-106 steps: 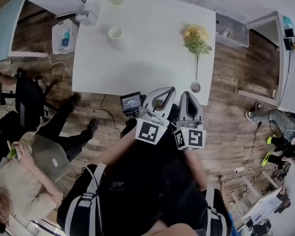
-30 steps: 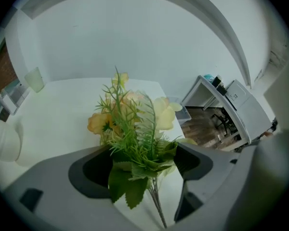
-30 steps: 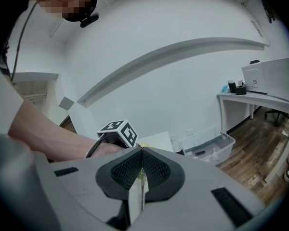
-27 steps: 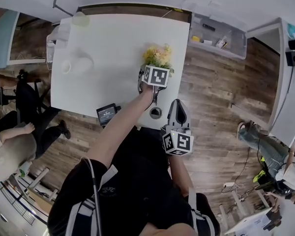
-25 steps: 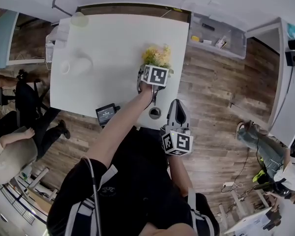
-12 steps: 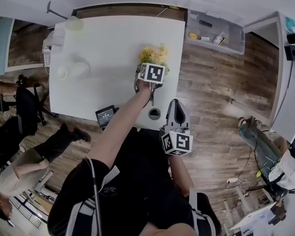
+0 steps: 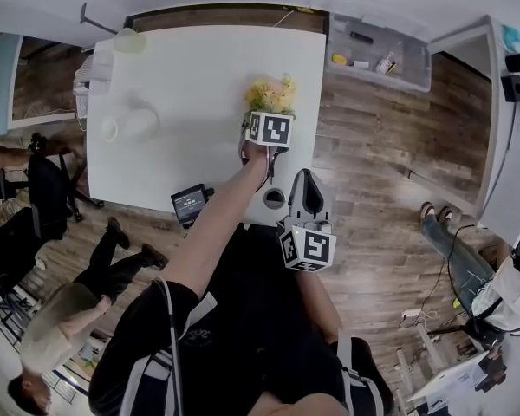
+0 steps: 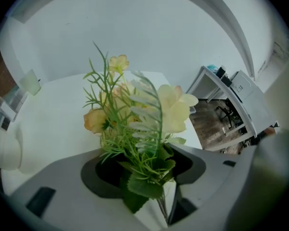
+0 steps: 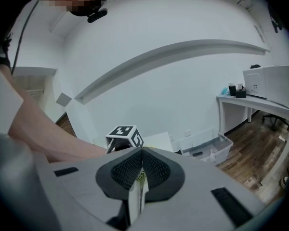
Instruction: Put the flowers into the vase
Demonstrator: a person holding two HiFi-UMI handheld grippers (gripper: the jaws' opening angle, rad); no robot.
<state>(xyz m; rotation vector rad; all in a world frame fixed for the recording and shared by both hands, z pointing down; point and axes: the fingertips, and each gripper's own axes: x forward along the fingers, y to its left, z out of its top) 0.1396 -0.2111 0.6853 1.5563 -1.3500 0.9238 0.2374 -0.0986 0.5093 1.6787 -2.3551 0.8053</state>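
Flowers (image 8: 135, 143) between left fingers (image 8: 62, 186), just closing, not yet gripping; right fingers (image 9: 159, 170) together

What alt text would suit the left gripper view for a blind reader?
Pale yellow and orange flowers with green leaves stand between the left gripper's grey jaws, which have just been closing around them. Behind is a white table.

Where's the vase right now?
In the head view, the white vase is on the left part of the white table, close to its left edge. It is well apart from the flowers near the table's right side.
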